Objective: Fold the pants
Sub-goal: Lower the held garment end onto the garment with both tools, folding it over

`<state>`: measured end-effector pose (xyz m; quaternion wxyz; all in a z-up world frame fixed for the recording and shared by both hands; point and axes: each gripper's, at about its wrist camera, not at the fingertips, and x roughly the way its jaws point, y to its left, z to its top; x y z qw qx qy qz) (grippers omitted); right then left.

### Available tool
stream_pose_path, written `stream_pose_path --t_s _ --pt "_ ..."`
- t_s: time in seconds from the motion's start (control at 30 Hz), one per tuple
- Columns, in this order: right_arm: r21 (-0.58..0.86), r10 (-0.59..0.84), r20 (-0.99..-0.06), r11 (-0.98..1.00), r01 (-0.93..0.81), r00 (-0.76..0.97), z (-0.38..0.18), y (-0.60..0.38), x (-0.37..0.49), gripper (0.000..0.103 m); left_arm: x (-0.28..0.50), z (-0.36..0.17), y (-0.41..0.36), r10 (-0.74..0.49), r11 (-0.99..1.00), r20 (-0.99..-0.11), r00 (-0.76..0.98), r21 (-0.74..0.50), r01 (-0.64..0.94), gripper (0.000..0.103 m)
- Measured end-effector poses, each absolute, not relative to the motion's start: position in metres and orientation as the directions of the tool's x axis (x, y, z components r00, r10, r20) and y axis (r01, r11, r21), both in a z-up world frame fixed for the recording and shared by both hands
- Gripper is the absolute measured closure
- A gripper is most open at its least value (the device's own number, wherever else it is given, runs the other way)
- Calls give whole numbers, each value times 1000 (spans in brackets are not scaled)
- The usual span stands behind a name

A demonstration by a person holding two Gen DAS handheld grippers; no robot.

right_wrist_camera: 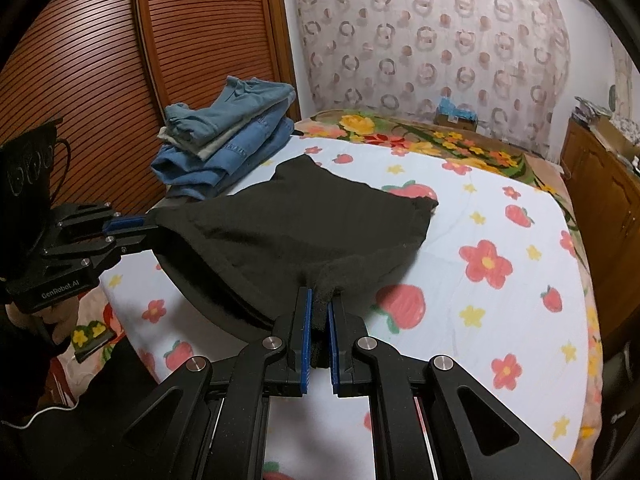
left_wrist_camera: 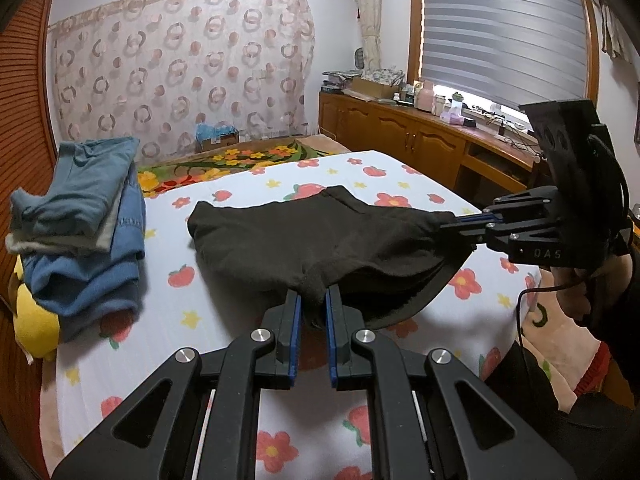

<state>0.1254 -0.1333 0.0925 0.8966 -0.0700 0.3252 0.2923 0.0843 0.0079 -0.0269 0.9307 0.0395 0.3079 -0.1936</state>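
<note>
Dark brown pants (left_wrist_camera: 304, 236) lie partly folded on a white flowered sheet (left_wrist_camera: 224, 312), their near edge lifted off the bed. My left gripper (left_wrist_camera: 313, 300) is shut on one near corner of the cloth. My right gripper (left_wrist_camera: 452, 226) comes in from the right and pinches the other near corner. In the right wrist view the pants (right_wrist_camera: 304, 216) stretch from my right gripper (right_wrist_camera: 319, 300), shut on a bunched corner, over to my left gripper (right_wrist_camera: 150, 222) at the left. The far part of the pants rests flat on the sheet (right_wrist_camera: 480, 300).
A stack of folded blue jeans (left_wrist_camera: 84, 220) sits at the bed's left side, by a slatted wooden door (right_wrist_camera: 100, 60). A yellow thing (left_wrist_camera: 34, 320) lies under the stack. A wooden cabinet (left_wrist_camera: 420, 140) with clutter runs along the right. A patterned curtain (left_wrist_camera: 180, 68) hangs behind.
</note>
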Motion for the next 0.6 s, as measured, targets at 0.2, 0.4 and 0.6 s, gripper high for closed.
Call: stream_pose_path --t_s 0.2,0.4,0.6 --pt "89 489 -623 819 -567 610 91 -137 123 96 76 -31 11 -348 921 -588 730 -67 385 91" --pt "109 500 -616 820 -563 609 89 -139 118 96 68 -30 9 -356 917 -584 729 -68 393 91" --pt "122 511 -602 819 -561 614 88 -144 112 96 62 -25 8 -371 913 -571 732 -80 400 91"
